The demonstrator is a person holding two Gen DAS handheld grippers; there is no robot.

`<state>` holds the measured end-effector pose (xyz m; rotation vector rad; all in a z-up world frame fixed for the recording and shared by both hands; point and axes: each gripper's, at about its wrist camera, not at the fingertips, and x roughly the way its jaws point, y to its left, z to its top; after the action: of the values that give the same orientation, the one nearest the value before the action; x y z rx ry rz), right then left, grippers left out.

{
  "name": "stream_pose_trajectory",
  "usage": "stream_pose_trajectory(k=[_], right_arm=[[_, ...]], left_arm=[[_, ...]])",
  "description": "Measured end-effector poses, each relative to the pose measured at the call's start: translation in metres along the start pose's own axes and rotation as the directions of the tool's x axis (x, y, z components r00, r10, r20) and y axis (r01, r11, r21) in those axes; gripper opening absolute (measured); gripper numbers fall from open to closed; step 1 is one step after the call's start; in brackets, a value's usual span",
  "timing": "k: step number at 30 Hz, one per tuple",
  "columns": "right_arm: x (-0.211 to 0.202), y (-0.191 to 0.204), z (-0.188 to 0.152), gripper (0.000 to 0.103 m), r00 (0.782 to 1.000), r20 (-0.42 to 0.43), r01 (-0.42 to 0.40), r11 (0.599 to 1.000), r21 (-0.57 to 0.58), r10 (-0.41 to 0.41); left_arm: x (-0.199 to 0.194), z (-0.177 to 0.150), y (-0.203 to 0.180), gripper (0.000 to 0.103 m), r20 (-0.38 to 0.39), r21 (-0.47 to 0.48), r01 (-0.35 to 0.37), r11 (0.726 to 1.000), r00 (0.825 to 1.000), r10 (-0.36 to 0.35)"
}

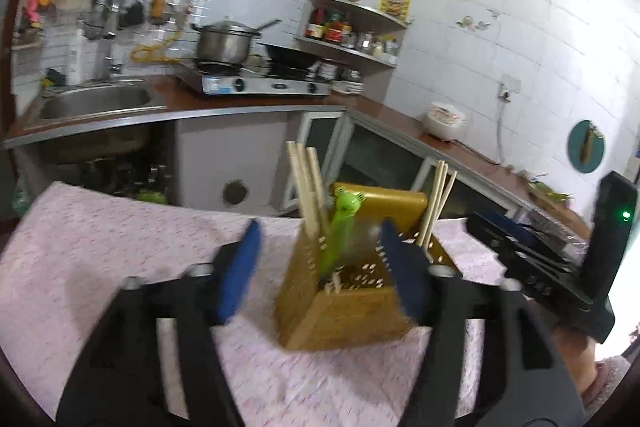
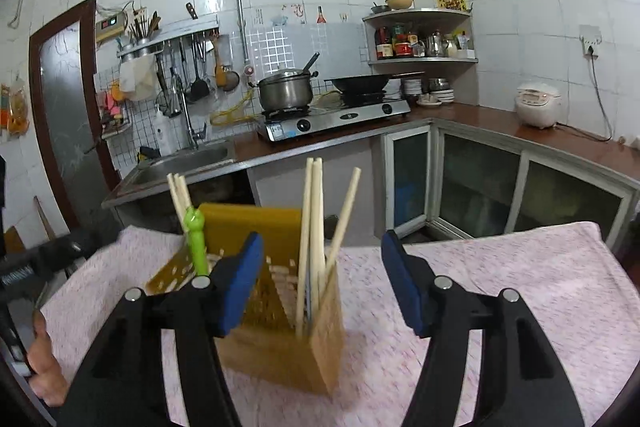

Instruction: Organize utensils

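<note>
Bamboo holder (image 1: 340, 307) stands on the pink-clothed bench (image 1: 100, 247), chopsticks (image 2: 314, 227) and a green utensil (image 1: 340, 231) upright inside. Left claw (image 1: 320, 275) and right claw (image 2: 322, 275) gape empty (approach stage, I judge); next comes choosing one piece.

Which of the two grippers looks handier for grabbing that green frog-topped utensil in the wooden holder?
Probably the left gripper: the green utensil stands between its open fingers. From the right gripper it sits off to the side.
</note>
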<state>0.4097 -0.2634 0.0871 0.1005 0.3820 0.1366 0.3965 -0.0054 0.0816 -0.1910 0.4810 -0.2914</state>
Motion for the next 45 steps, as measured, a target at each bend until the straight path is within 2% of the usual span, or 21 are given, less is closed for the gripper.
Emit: stream_pose_trajectory(k=[3,7,14,20,24,28,32,36,41,45], right_arm=[[-0.028,0.001,-0.009,0.071,0.999,-0.017,0.032,0.999,-0.015,-0.032],[-0.079,0.012,-0.029,0.087,0.996,0.0,0.088,0.993,-0.084,-0.088],[-0.156,0.02,-0.063,0.099,0.993,0.039,0.117,0.993,-0.03,-0.116],[-0.197,0.03,-0.103,0.099,0.984,0.043,0.173,0.984,-0.036,-0.171],[-0.215,0.033,-0.127,0.099,0.978,0.061,0.201,0.979,-0.021,-0.2],[-0.228,0.035,-0.15,0.099,0.973,0.09,0.214,0.977,-0.01,-0.212],[-0.238,0.038,-0.158,0.099,0.967,0.139,0.221,0.975,-0.024,-0.216],[-0.242,0.038,-0.158,0.099,0.964,0.156,0.221,0.975,-0.026,-0.214],[-0.242,0.038,-0.157,0.099,0.965,0.153,0.218,0.975,-0.03,-0.211],[-0.242,0.038,-0.159,0.099,0.964,0.154,0.224,0.974,-0.033,-0.217]], left_arm=[[-0.031,-0.007,0.006,0.078,-0.002,-0.022,-0.016,1.0,1.0,0.016],[-0.079,-0.025,0.005,0.098,0.039,-0.007,-0.072,0.997,0.997,0.072],[-0.15,-0.069,-0.017,0.098,0.094,0.062,-0.112,0.992,0.99,0.106],[-0.191,-0.121,-0.026,0.098,0.108,0.018,-0.107,0.994,0.989,0.104],[-0.21,-0.15,-0.032,0.098,0.166,0.001,-0.185,0.983,0.969,0.182],[-0.219,-0.171,-0.035,0.098,0.194,0.005,-0.193,0.981,0.963,0.188],[-0.221,-0.188,-0.039,0.098,0.222,0.044,-0.214,0.976,0.955,0.199],[-0.216,-0.192,-0.041,0.098,0.208,0.07,-0.194,0.979,0.962,0.176],[-0.218,-0.192,-0.045,0.098,0.238,0.11,-0.196,0.974,0.957,0.165],[-0.219,-0.193,-0.046,0.098,0.241,0.126,-0.182,0.975,0.959,0.148]])
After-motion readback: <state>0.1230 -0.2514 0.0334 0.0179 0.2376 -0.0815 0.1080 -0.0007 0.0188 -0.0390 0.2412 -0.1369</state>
